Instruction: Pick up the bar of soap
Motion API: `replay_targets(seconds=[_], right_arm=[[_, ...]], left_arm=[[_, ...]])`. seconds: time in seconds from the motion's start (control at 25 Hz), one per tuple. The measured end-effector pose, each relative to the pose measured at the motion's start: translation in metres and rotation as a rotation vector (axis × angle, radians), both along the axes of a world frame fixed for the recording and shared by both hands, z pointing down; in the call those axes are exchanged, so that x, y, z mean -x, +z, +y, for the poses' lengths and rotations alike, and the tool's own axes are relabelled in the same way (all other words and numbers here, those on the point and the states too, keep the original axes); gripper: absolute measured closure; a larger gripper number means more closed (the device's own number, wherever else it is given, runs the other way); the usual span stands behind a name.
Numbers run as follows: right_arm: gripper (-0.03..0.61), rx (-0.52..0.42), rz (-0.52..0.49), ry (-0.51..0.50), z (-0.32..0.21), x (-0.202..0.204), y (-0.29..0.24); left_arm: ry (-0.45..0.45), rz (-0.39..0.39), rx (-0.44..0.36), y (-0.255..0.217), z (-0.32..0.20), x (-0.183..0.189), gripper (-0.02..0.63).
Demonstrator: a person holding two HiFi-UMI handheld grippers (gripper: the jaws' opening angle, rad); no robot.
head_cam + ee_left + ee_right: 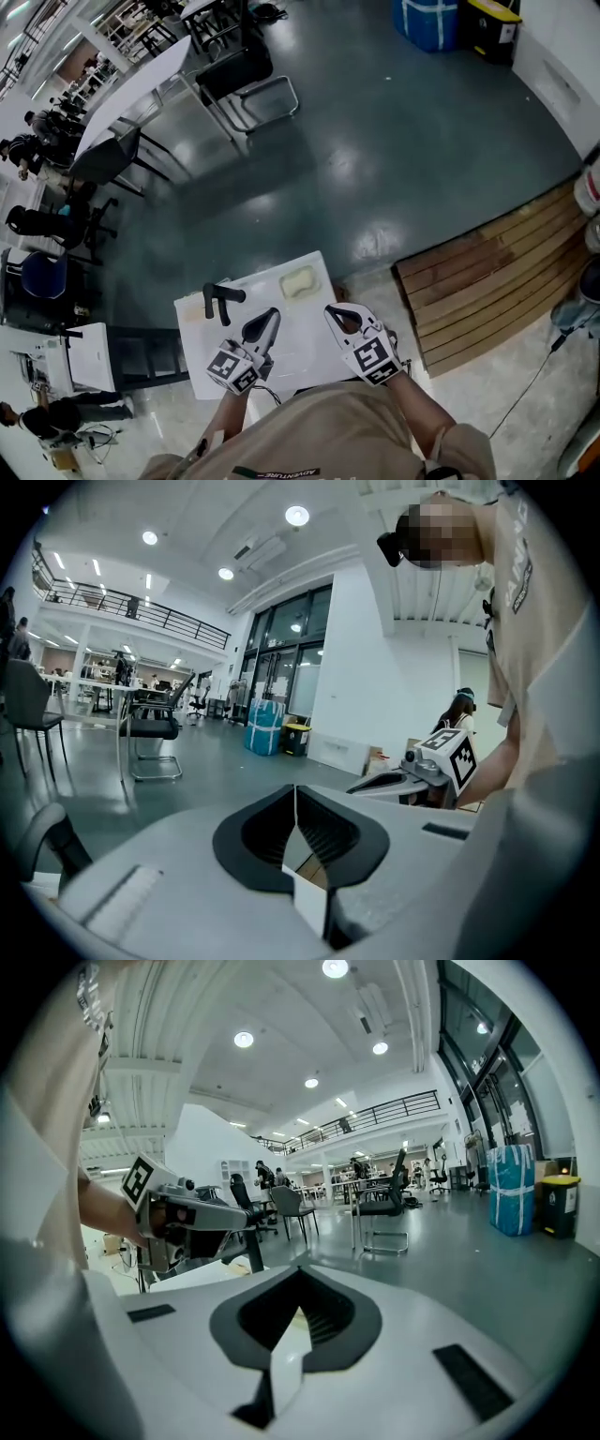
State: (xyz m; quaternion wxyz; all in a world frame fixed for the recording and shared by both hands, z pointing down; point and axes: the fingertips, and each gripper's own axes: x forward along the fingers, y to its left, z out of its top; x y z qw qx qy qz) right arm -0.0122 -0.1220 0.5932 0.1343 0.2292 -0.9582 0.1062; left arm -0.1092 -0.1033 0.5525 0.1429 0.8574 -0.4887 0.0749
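Head view: bar of soap (298, 281) lies ahead of left gripper (270, 319) and right gripper (336, 314), both clenched.

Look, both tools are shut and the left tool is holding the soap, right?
Not quite. The left tool and right tool are shut, but the left one holds nothing. The head view shows the soap lying on the white table, ahead of both.

Open-plan office hall: long desks (141, 80), black office chairs (239, 70), railed mezzanine (141, 607), tall glass front (286, 658).
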Motion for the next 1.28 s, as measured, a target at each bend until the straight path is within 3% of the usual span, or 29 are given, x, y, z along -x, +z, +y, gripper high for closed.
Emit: replay_targets(seconds=[0.28,0.52,0.76,0.96,1.28], right_arm=[[0.581,-0.037,0.013,0.109,0.010,-0.008,-0.023],[0.581,-0.059,0.047,0.147,0.016,-0.010,-0.032],[0.581,-0.030,0.057,0.175,0.020,-0.015,-0.025],[0.581,-0.019,0.063,0.168,0.021,-0.014,-0.023],[0.581,0.001,0.053,0.160,0.015,-0.006,-0.016]], left_arm=[[0.124,-0.054,-0.040,-0.001,0.003,-0.004,0.614],[0.110,-0.028,-0.028,0.005,0.002,0.010,0.614],[0.126,-0.046,0.027,0.025,-0.007,0.015,0.609],[0.141,-0.046,0.068,0.032,-0.013,0.013,0.533],[0.206,-0.180,0.171,0.074,-0.028,0.018,0.489]])
